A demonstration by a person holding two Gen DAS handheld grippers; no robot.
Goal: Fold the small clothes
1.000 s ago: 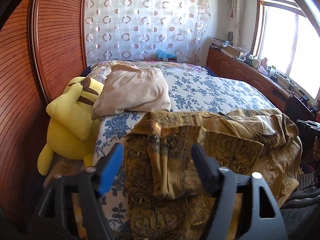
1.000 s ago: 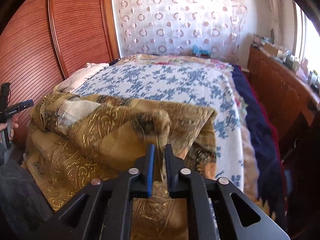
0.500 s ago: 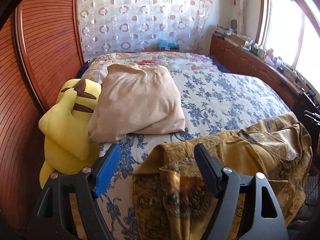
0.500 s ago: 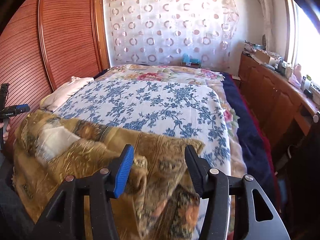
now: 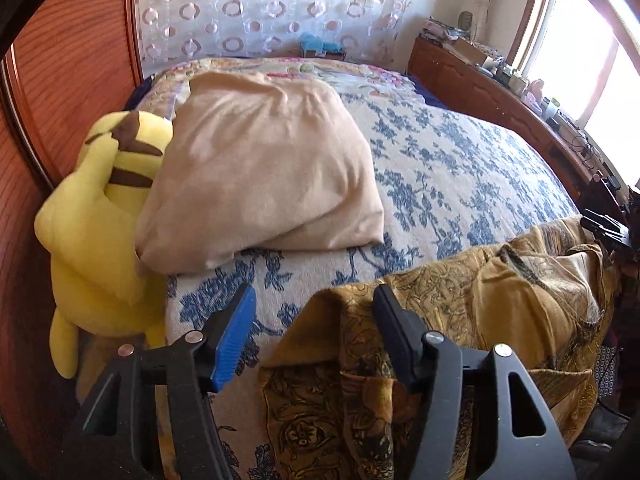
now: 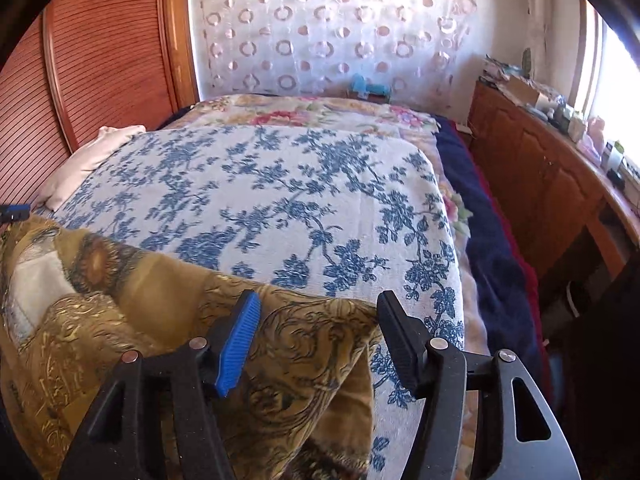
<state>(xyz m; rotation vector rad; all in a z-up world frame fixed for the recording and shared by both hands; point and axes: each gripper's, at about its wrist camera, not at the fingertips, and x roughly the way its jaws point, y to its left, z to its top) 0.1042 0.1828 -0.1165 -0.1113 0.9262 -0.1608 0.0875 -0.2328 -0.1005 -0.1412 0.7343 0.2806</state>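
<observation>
A gold-brown patterned garment (image 5: 460, 312) lies crumpled across the near edge of the bed. My left gripper (image 5: 314, 296) hangs over its left corner. Its jaws are closing, and the cloth's corner sits between them by the black finger with no pad pressing on it. My right gripper (image 6: 318, 300) hovers over the garment's (image 6: 160, 292) right end. Its jaws are opening, with cloth lying loose under and between them. Each gripper's tip shows at the edge of the other's view.
The bed has a white blanket with blue flowers (image 6: 280, 184). A beige folded cloth (image 5: 260, 168) and a yellow plush toy (image 5: 100, 240) sit at its left, against a slatted wooden door (image 5: 60, 80). A wooden sideboard (image 6: 540, 184) with clutter runs along the right under the window.
My right gripper let go of the garment's fold and opened wide. Both grippers moved forward over the bed, so the garment now lies lower in both views. The left jaws narrowed a little.
</observation>
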